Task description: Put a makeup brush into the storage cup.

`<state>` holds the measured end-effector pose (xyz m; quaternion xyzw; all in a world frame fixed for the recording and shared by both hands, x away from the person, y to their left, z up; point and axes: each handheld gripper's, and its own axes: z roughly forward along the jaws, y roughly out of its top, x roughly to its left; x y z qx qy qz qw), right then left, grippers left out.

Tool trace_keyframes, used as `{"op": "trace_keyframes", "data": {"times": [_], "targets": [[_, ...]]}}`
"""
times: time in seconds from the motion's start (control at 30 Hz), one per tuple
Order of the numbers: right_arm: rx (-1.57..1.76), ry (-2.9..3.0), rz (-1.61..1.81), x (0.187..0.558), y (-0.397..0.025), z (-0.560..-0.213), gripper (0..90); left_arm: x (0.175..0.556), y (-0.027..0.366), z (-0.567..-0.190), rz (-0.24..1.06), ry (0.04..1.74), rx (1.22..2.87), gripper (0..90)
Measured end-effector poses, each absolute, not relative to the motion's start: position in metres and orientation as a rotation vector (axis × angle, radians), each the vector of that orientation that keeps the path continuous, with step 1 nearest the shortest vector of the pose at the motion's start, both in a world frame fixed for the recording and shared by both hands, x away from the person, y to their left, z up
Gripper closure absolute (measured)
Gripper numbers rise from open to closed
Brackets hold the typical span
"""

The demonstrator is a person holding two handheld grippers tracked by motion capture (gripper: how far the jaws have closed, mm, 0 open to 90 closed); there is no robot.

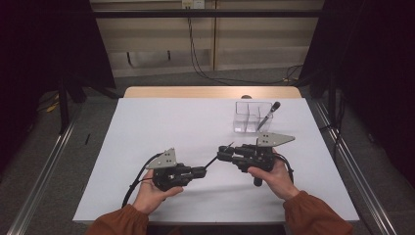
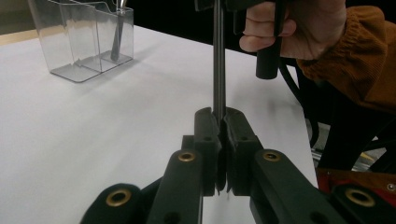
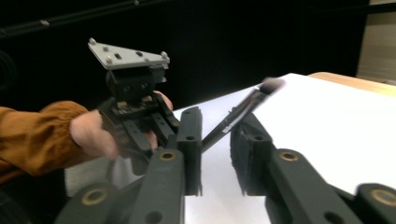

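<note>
Left claw: pressed together on the makeup brush handle.
Right claw: spread around the brush's upper handle.
Advice: right claw should be closed before left is released.
Organizer: beyond right claw, on desk.

Dim, even light falls from above, leaving the white worktop brightest and the surroundings nearly black. Shadows under each gripper are soft and faint. In the right gripper view the brush between its jaws is motion-blurred, its tip smeared. The high view is grainy.
</note>
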<state>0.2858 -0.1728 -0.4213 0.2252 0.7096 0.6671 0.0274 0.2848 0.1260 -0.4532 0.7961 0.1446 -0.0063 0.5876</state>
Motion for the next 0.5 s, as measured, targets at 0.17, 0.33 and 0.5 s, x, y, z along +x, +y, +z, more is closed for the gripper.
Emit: {"op": "trace_keyframes", "data": {"times": [0.17,0.33,0.5], "targets": [[0.692,2.190,2.097,0.2853,-0.1714,-0.4202,79.5,0.2843,0.1257,-0.4533,-0.010,0.336,1.864,84.2],[0.711,2.201,2.119,0.2856,-0.1715,-0.4198,81.2,0.2848,0.1270,-0.4527,-0.006,0.345,1.858,83.3],[0.706,2.227,2.124,0.2851,-0.1703,-0.4195,83.7,0.2848,0.1266,-0.4531,0.010,0.344,1.871,78.2]]}}
